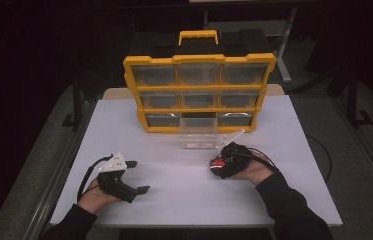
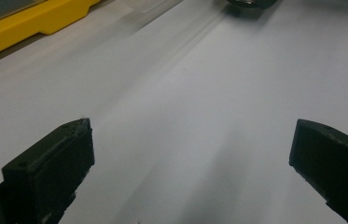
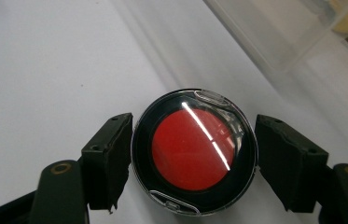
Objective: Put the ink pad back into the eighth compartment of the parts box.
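Two jaws clamping red-centred round case

So I'm counting one yellow organizer sitting on the table, showing nine drawer slots in three rows of three. One clear drawer is lying pulled out in front of it. One round red-faced container is showing up too. Two grippers: left gripper, right gripper.
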Demonstrator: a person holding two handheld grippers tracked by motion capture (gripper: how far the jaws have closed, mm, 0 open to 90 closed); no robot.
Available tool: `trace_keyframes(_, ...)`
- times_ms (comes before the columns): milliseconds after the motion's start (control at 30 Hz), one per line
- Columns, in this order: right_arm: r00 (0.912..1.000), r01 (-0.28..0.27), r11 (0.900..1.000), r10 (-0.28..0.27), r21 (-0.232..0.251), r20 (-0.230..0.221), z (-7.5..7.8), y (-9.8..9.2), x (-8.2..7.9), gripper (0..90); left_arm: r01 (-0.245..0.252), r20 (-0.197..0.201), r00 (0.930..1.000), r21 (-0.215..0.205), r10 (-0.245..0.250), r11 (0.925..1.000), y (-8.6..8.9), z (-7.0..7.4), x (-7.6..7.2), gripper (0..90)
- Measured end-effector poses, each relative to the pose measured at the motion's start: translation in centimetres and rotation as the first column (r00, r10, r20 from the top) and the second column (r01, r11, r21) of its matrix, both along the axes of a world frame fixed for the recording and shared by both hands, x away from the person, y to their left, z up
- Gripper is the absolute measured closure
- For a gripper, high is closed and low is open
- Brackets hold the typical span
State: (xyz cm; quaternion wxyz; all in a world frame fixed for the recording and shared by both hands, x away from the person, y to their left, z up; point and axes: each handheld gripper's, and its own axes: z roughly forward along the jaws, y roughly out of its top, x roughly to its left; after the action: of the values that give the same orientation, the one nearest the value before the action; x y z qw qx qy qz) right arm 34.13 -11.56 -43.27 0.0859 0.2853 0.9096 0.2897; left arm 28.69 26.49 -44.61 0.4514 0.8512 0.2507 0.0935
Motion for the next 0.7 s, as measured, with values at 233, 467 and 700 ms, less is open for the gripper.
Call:
trace_keyframes(233, 0.9999, 0.011, 1.000, -0.011, 0.000, 0.003, 0.3, -0.4, 0.1, 28.6, 0.001, 0.005, 1.0000, 0.002, -0.001, 1.0000, 0.0, 0.0, 0.0, 0.0)
trace_keyframes(467, 0.9994, 0.033, 0.999, -0.033, -0.006, 0.013, 0.7, -0.9, 0.2, 28.5, 0.001, 0.005, 1.0000, 0.002, -0.001, 1.0000, 0.0, 0.0, 0.0, 0.0)
trace_keyframes(700, 0.9984, 0.050, 0.999, -0.050, -0.013, 0.028, 1.1, -1.4, 0.4, 28.6, -0.002, 0.004, 1.0000, 0.001, 0.002, 1.0000, 0.0, 0.1, 0.0, 0.0)
